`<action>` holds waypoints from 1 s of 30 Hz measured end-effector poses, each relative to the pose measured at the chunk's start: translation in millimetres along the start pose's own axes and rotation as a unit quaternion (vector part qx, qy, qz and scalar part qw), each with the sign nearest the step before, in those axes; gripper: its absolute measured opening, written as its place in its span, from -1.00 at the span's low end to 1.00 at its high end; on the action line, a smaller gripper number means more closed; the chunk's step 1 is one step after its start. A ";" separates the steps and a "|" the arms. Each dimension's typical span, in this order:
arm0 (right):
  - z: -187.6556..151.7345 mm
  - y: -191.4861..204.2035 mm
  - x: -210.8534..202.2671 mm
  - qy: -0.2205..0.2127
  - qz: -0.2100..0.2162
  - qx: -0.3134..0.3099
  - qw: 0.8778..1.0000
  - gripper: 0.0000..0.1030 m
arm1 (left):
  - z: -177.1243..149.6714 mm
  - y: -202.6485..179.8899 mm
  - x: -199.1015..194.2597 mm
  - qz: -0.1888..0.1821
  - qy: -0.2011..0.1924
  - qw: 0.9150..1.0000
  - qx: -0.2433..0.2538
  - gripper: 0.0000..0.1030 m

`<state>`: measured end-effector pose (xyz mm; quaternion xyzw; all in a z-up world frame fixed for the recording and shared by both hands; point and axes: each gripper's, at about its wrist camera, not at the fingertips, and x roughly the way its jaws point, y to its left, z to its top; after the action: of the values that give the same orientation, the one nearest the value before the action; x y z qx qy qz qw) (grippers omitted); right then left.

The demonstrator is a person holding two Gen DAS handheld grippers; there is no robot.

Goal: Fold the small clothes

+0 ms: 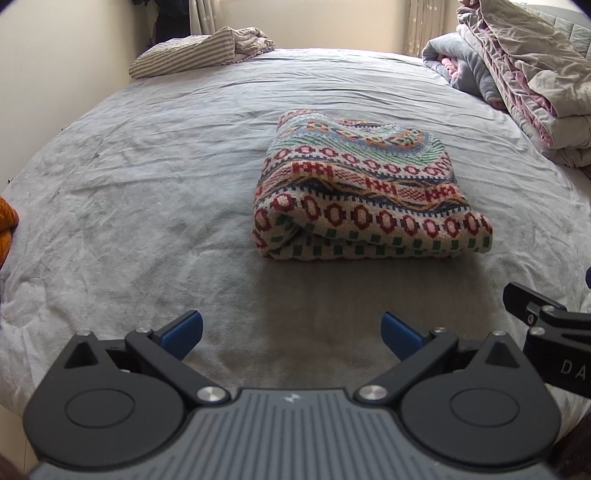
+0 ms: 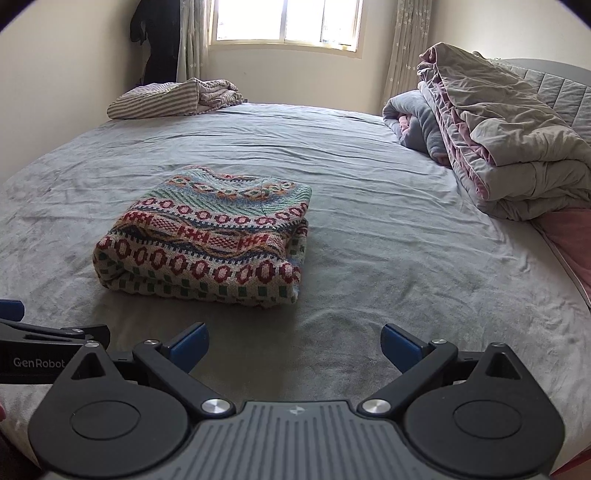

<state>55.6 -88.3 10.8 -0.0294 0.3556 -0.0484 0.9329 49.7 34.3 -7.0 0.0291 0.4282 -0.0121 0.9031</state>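
Patterned knit sweater (image 1: 369, 192), folded, lying on grey bed (image 1: 147, 192). Left tongs (image 1: 291, 334) and right tongs (image 2: 293, 347): both spread wide, empty, hovering short of it.

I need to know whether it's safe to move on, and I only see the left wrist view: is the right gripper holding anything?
Observer: No. The right gripper is open and empty, short of the folded sweater.
Operator: Anything past the quilts on the right?
Observer: A pink cloth shows just below the quilt pile, along the edge of the bed.
Operator: Where's the light coming from?
Observer: A window in the wall beyond the bed.
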 end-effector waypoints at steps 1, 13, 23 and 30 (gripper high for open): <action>-0.3 0.3 0.5 0.001 0.000 -0.001 1.000 0.94 | -0.3 -0.2 0.9 -0.001 0.001 1.000 0.000 0.98; -1.4 0.1 3.4 0.010 0.008 0.000 1.000 0.94 | -1.8 -1.6 4.2 -0.006 0.007 1.000 0.001 0.98; -1.9 1.0 4.6 0.012 0.011 0.000 1.000 0.94 | -2.5 -2.6 4.6 -0.010 0.009 1.000 0.003 0.98; -2.1 0.9 5.0 0.012 0.010 0.001 1.000 0.94 | -2.5 -3.0 4.6 -0.010 0.009 1.000 0.004 0.98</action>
<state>58.0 -88.0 5.8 -0.0244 0.3668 -0.0395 0.9292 50.5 31.5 -12.3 0.0285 0.4366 -0.0227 0.8989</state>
